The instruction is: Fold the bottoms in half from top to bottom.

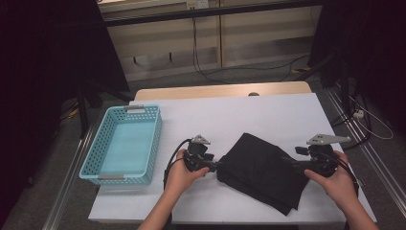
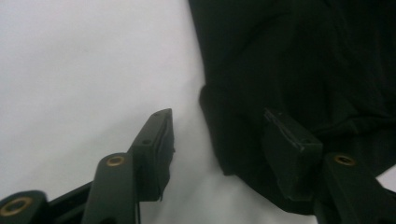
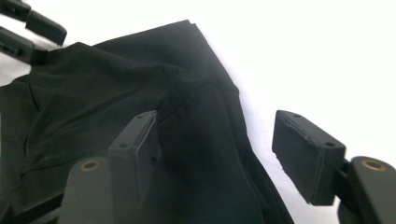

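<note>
The left gripper [image 1: 216, 166] sits at the left edge of a folded black cloth [image 1: 263, 167], held low over the bench [image 1: 268, 112] by the person's left hand [image 1: 181, 173]. In the left gripper view its jaws stand apart: one lies over bare white bench surface, the other over the dark fabric, and the rounded corner of the cloth reaches into the gap between them. Neither pad presses on the fabric there, so this gripper is open with the cloth's edge between its jaws.

The right gripper [image 1: 293, 163] meets the cloth from the opposite side, carried by the right hand [image 1: 335, 179]. In the right gripper view its jaws are also spread, one over a raised fold of the cloth [image 3: 140, 140], the other over white bench beside the cloth's edge. The pads do not clamp the fabric, so it too is open. The other gripper's jaw tips show at the far upper left of that view, at the cloth's far side.

The cloth lies flat on the white-covered bench, right of centre and near the person's edge, between the two grippers. A light blue perforated basket [image 1: 103, 154] stands well apart at the left.
</note>
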